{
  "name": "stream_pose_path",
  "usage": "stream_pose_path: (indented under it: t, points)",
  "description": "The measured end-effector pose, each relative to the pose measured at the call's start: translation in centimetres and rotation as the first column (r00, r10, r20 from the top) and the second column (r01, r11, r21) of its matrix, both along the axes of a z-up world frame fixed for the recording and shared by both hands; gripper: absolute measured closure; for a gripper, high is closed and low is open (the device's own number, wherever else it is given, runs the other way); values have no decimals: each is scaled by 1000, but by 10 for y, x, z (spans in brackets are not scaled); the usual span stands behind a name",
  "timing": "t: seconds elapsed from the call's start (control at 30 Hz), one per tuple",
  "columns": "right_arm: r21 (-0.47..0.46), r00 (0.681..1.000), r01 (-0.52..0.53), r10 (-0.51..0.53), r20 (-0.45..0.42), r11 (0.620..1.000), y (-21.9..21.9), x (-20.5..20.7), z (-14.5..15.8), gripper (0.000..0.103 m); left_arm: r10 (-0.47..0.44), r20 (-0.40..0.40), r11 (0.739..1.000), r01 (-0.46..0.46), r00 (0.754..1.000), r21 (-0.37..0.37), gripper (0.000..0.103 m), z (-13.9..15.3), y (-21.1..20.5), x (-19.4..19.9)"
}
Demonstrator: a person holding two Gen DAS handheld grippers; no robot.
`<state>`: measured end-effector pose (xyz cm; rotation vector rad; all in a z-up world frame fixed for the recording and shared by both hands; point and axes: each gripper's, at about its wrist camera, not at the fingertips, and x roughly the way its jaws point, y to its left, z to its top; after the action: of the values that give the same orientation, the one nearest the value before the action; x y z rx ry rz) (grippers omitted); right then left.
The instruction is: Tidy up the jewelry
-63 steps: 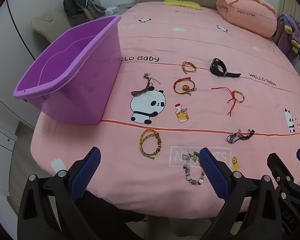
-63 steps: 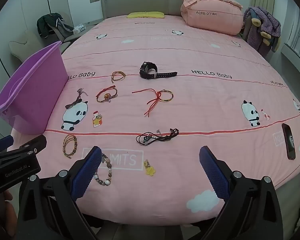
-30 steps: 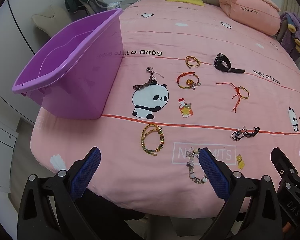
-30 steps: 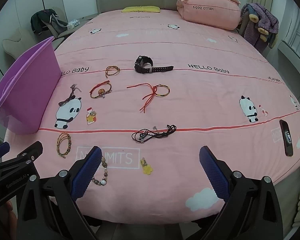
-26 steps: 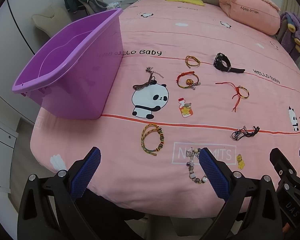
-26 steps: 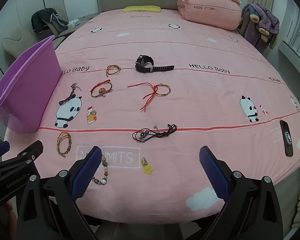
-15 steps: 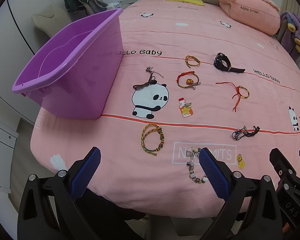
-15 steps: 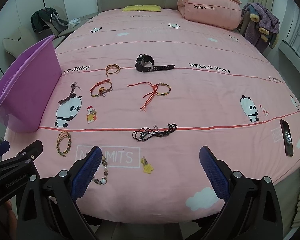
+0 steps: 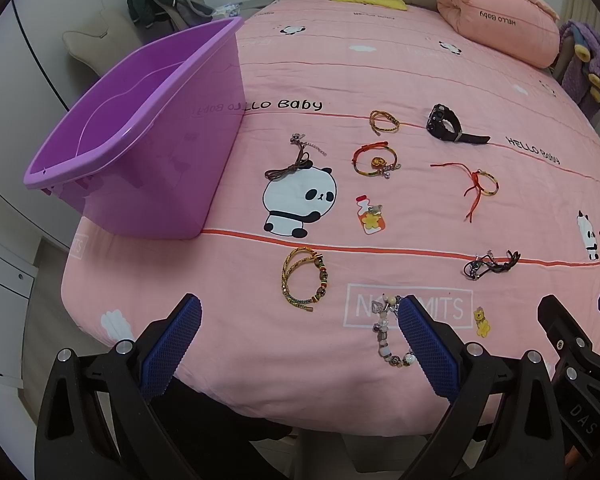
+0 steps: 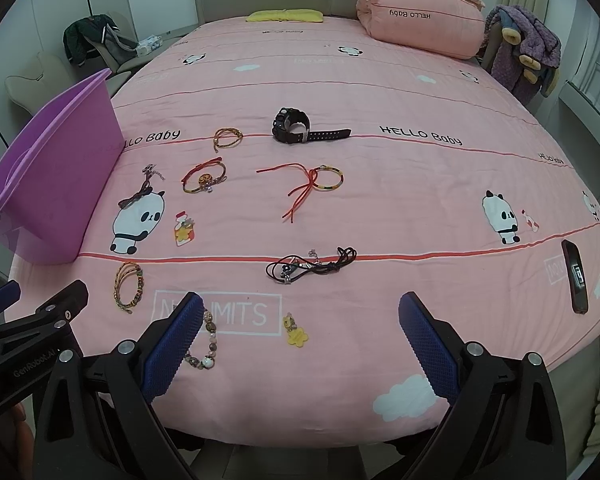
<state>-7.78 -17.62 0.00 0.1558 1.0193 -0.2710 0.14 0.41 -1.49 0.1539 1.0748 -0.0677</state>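
Observation:
Jewelry lies scattered on a pink bed sheet. A purple plastic bin (image 9: 148, 136) stands at the left, its inside bare as far as I see. Nearest my left gripper (image 9: 300, 344) are a yellow braided bracelet (image 9: 305, 280) and a beaded bracelet (image 9: 386, 334), half hidden behind its right finger. My right gripper (image 10: 300, 340) hovers over a yellow flower charm (image 10: 296, 330), with a black cord necklace (image 10: 312, 266) beyond it. Farther off lie a black watch (image 10: 296, 126), a red string bracelet (image 10: 316, 182) and other bracelets. Both grippers are open and hold nothing.
A black phone (image 10: 575, 276) lies near the bed's right edge. A pink pillow (image 10: 416, 24) and a yellow cushion (image 10: 286, 15) sit at the headboard. Chairs with clothes stand left (image 10: 96, 44) and right (image 10: 520, 56) of the bed. The bed's front edge runs just under both grippers.
Both views rose and pulled back slightly about two seconds ago. In the last second, nothing has visibly moved; both grippers stay open.

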Motion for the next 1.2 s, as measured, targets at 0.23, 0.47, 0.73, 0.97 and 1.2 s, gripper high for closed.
stream_pose_path:
  t: [0.23, 0.47, 0.73, 0.97, 1.2]
  points:
    - [2, 1000, 1, -1, 1, 1000, 0, 0, 0, 9, -1, 1, 1000, 1, 1000, 1, 6, 0, 0, 0]
    - [4, 1000, 1, -1, 0, 1000, -1, 1, 0, 9, 0, -1, 1000, 0, 1000, 2, 6, 0, -1, 0]
    - [9, 1000, 0, 0, -3, 1000, 0, 3, -2, 9, -2, -4, 1000, 2, 1000, 3, 6, -2, 0, 0]
    - [14, 1000, -1, 1, -6, 1000, 0, 3, -4, 9, -4, -5, 1000, 4, 1000, 4, 6, -3, 0, 0]
    - [56, 1000, -16, 16, 0, 998, -3, 1, -12, 9, -19, -5, 1000, 19, 1000, 13, 6, -11, 2, -1]
